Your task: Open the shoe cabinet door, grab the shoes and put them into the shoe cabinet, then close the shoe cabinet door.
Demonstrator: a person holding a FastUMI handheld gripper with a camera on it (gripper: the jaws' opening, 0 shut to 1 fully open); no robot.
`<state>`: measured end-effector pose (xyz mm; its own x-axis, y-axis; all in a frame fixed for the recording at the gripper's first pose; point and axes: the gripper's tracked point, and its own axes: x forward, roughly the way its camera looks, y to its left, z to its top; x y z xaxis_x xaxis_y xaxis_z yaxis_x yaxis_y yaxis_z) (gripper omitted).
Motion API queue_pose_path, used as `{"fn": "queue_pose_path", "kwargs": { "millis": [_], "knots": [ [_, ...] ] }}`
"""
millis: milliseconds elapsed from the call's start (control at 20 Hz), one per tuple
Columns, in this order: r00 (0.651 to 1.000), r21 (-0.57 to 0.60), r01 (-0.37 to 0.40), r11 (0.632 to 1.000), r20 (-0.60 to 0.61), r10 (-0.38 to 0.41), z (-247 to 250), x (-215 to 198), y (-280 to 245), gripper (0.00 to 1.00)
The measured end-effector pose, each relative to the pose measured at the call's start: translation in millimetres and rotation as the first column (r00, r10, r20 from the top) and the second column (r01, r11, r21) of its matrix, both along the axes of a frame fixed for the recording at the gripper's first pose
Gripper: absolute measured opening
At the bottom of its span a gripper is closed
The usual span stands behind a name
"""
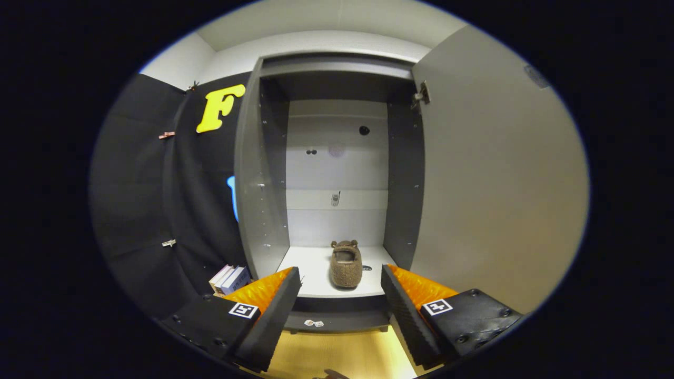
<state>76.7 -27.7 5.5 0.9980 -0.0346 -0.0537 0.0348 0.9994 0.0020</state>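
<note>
While the gripper [341, 281] stands wide open, its two fingers are far apart and hold nothing; they touch nothing either. Left of the left finger, some books [229, 279] lie on the floor, close to the black cloth wall [152, 210]. Next comes the cabinet [260, 173], with its left side panel grey and its inside open to the view. Inside, a white shelf [310, 271] forms the bottom, and on it lies one brown fluffy shoe [346, 265], its toe pointing toward the gripper. The shoe is beyond the fingertips, between the lines of both fingers, a little nearer to the right one. Nothing stands between the fingers and the shoe. Under the shelf, on the dark base, two small pale things [314, 323] lie; I cannot tell what they are. At the right, the door [500, 184] is swung fully open, beside the right finger, hanging on a hinge [421, 96] at the top.
</note>
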Motion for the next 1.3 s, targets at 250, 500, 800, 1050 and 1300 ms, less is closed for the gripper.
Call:
{"fn": "queue_pose_path", "kwargs": {
  "millis": [250, 500, 800, 1050, 1300],
  "knots": [
    [0.998, 0.049, -0.061, 0.997, 0.024, 0.06, 19.6, -88.6, -24.6, 0.97],
    [0.997, 0.076, -0.054, 0.996, 0.052, 0.05, 33.1, -155.4, -70.8, 0.97],
    [0.998, 0.058, 0.002, 0.998, 0.061, -0.005, 34.1, -203.1, -133.4, 0.97],
    [0.993, 0.039, 0.092, 0.995, 0.065, -0.094, 31.0, -213.4, -195.0, 0.97],
    [0.98, 0.044, 0.178, 0.983, 0.086, -0.182, 31.5, -195.0, -252.7, 0.96]
  ]
}}
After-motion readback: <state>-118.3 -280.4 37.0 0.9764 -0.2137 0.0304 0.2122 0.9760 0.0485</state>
